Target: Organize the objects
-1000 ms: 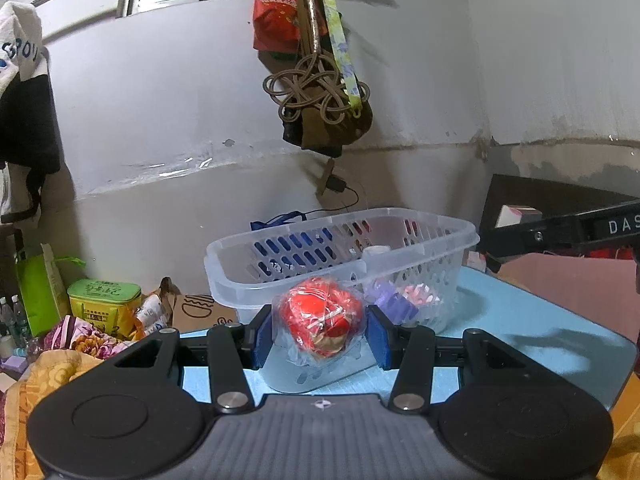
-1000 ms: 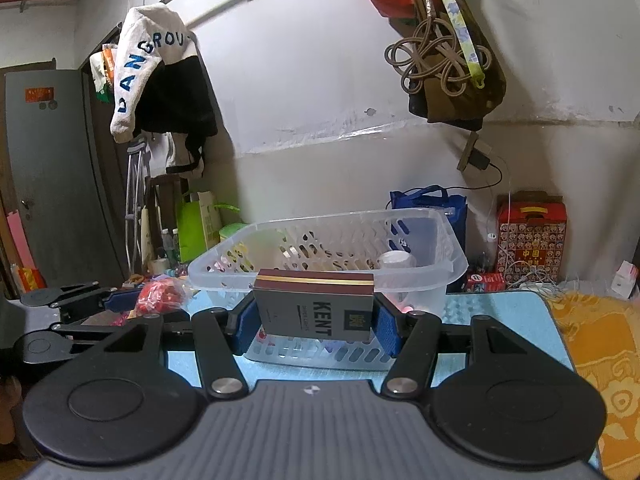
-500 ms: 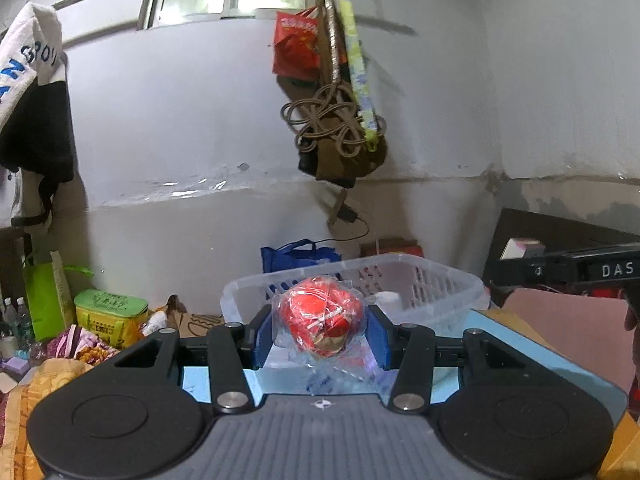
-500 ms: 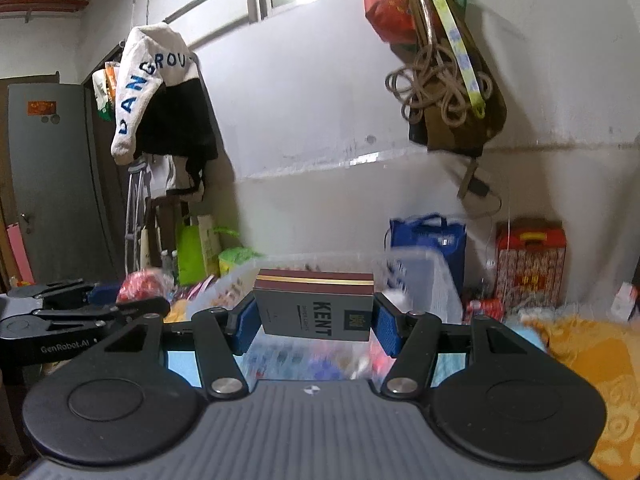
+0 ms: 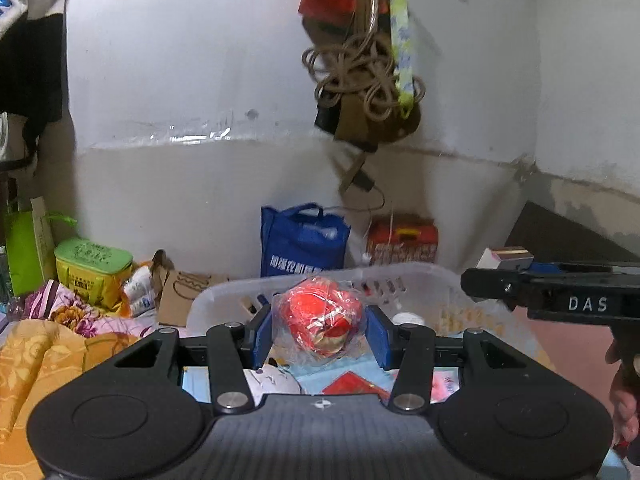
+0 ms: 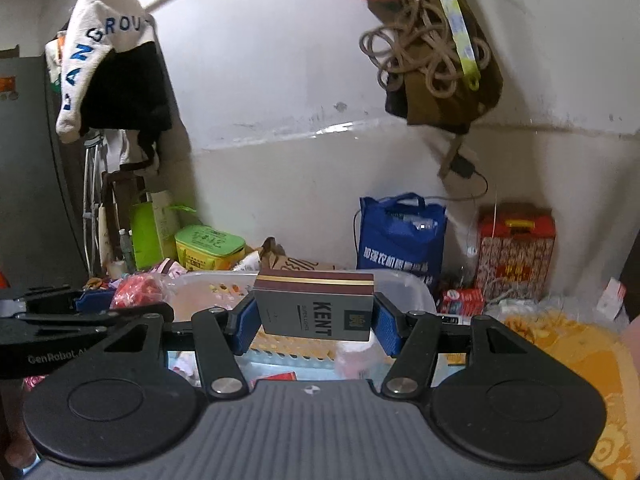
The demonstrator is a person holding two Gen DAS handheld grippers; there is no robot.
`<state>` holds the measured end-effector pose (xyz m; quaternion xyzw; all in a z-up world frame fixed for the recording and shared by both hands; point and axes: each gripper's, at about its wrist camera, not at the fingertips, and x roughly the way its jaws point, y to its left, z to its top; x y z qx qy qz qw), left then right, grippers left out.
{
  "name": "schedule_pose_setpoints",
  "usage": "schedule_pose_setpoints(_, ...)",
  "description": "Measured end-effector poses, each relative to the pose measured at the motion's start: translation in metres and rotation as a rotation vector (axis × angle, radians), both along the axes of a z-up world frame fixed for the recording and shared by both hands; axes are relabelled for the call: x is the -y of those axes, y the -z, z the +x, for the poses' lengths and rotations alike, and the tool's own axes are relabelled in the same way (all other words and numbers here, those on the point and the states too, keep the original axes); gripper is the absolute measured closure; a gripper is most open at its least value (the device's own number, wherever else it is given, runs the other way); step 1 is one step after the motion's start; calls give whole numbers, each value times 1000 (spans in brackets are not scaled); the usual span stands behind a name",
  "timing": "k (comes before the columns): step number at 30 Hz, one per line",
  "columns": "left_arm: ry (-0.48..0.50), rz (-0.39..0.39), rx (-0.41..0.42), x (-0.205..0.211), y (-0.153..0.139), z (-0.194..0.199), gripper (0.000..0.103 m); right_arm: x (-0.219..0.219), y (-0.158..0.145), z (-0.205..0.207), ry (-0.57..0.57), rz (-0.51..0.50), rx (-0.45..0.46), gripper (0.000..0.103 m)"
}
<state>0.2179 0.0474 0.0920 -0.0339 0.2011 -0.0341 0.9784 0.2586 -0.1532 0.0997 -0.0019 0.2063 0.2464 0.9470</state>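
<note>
Both hand-held grippers raised above basket (image 5: 420, 276) since earlier.

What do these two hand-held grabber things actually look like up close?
Both look alike. The left gripper and right gripper have black linkage bars with silver rivets, blue ribbed pads, two round black discs and a grey ribbed body. White lettering on their sides reads "DAS" and "GenRobot.AI". No cables or sleeves show.

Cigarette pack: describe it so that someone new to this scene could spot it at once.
Start at the white plastic basket on the table, in front of the blue bag. Just above its rim, the right gripper clamps a grey cigarette pack between blue jaws. It alone reads KENT, with a maroon and gold band on top.
</note>
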Motion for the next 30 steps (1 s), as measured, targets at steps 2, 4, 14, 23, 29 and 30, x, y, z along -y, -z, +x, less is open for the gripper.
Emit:
schedule_pose_setpoints(2, -8, 7, -14, -1, 5, 5, 51, -1, 7, 3, -5, -9, -10, 41)
schedule_pose_setpoints(4, -11, -1, -19, -5, 9, 7, 50, -3, 13, 6, -14, -18, -24, 41)
schedule_pose_setpoints(14, -5, -11, -12, -7, 15, 17, 10, -6, 22, 8, -21, -36, -26, 12)
schedule_pose_setpoints(23, -39, -6, 47, -7, 8, 4, 0, 6, 15, 1, -27, 12, -16, 0)
schedule_pose_setpoints(29, -88, -20, 118, -10, -1, -14, 0, 8, 7, -17, -32, 7, -28, 0)
schedule_pose_setpoints(30, -90, -21, 114, -11, -3, -16, 0, 10, 7, -23, -32, 1, -21, 0)
